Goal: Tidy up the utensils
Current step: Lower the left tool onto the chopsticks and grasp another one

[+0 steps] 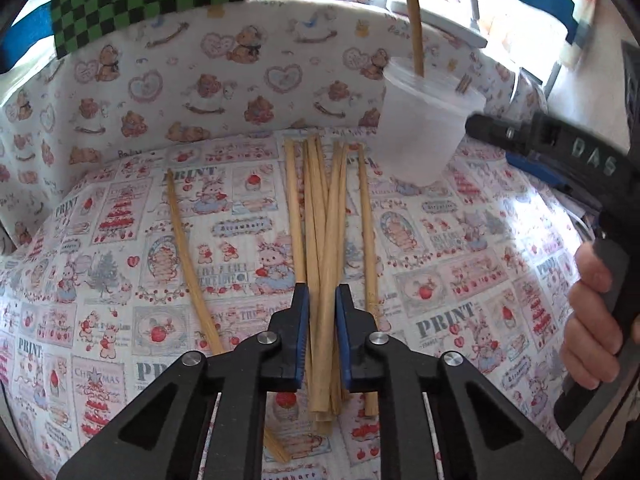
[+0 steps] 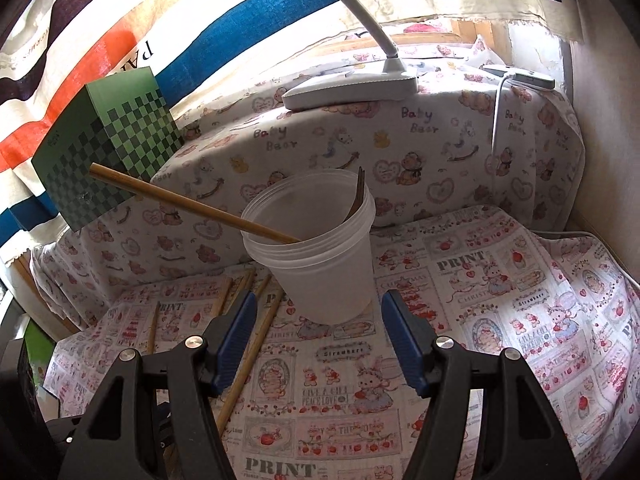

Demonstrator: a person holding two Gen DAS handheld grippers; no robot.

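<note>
Bamboo chopsticks (image 1: 324, 264) between tool (image 1: 322, 300) pads

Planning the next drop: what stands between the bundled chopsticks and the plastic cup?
Nothing visible. The left gripper straddles the pile of pale bamboo chopsticks; bare printed cloth lies between it and the translucent plastic cup, whose mouth holds two sticks but is largely open.

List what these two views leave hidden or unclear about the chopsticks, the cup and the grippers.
- Chopstick pile: near ends hidden behind the left gripper in the left wrist view; grip contact unclear.
- Cup: frosted wall hides the lower ends of the chopsticks inside, right wrist view.
- Right gripper: blurred in the left wrist view.
- Leaning chopstick: top cut off by the frame edge.
</note>
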